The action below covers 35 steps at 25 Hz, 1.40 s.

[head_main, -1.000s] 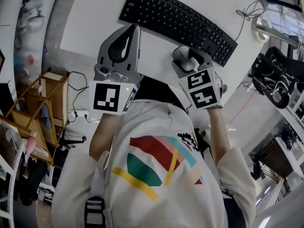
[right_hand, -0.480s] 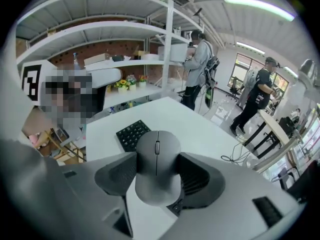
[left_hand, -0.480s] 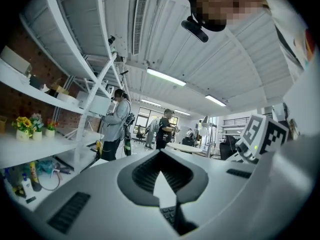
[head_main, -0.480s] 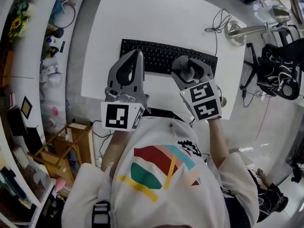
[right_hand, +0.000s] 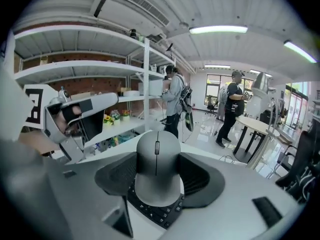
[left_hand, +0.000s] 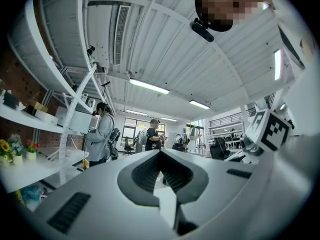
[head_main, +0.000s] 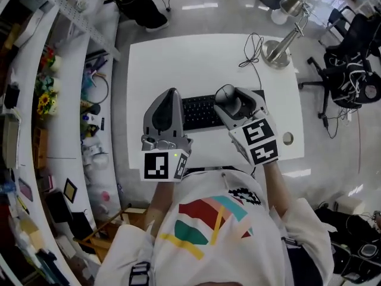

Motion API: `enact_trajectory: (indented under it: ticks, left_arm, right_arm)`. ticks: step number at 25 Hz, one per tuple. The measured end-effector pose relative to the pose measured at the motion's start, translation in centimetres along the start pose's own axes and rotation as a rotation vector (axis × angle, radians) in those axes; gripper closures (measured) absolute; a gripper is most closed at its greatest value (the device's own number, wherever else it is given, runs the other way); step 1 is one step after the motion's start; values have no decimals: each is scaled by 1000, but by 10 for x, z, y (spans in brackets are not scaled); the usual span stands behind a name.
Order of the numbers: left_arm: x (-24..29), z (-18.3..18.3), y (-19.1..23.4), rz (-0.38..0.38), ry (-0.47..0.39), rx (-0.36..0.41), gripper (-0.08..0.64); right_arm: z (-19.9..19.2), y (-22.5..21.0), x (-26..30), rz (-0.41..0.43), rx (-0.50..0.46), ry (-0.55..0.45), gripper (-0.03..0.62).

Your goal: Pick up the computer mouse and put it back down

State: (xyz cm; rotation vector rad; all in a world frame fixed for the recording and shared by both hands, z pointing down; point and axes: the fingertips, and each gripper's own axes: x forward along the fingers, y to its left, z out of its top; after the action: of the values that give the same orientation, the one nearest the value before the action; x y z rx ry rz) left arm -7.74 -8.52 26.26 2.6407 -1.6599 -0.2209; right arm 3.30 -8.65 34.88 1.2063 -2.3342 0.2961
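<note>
1. My right gripper [right_hand: 159, 170] clamps a matte grey computer mouse [right_hand: 157, 164] between its ribbed dark jaw pads, one pad pressing on each long side of it.
2. The mouse is a smooth low dome with a dark scroll wheel and a thin seam running down its middle. Its wheel end points away from me.
3. In the head view the mouse [head_main: 227, 95] sits at the far tip of the right gripper [head_main: 233, 100], held up off the white rectangular desk [head_main: 196, 61] and over the right part of the flat black keyboard [head_main: 199, 112].
4. My left gripper [left_hand: 161, 154] is empty, its curved grey plastic jaws closed tip to tip round a hollow. It hangs left of the mouse, over the keyboard's left end [head_main: 168, 107].
5. Each gripper bears a white cube printed with black square marker patterns, one on the left [head_main: 164, 165] and one on the right [head_main: 259, 140].
6. At the desk's far right corner stands a silver metal desk lamp [head_main: 280, 45] with a round base, and a thin black cable [head_main: 252, 47] loops just left of it.
7. White shelving [head_main: 65, 118] crowded with small items, among them yellow flowers [head_main: 43, 102], runs along the left, and black office chairs [head_main: 357, 37] stand at the far right.
8. Beyond the mouse, a person in a light jacket [right_hand: 175, 98] and a person in a dark shirt [right_hand: 232, 106] stand on the glossy floor.
</note>
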Motion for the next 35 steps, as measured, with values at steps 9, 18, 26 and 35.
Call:
enact_trajectory:
  ticks: [9,18,26,35]
  left_arm:
    - [-6,11,-26,-42,-15,53,514]
    - [-18,23,-18,-21,-53,21,514]
    - [-34,20,9,52,-52,-5,514]
    - [-55,-3,71,209,-20,-55,514]
  right_arm:
    - [25,-18,-42,-50,103,-185,316]
    - [41,-6,-47,-21,83,-235,316]
    - [53,17,-30,41,39,-219,316]
    - [70,62,37,196,-9,-151,316]
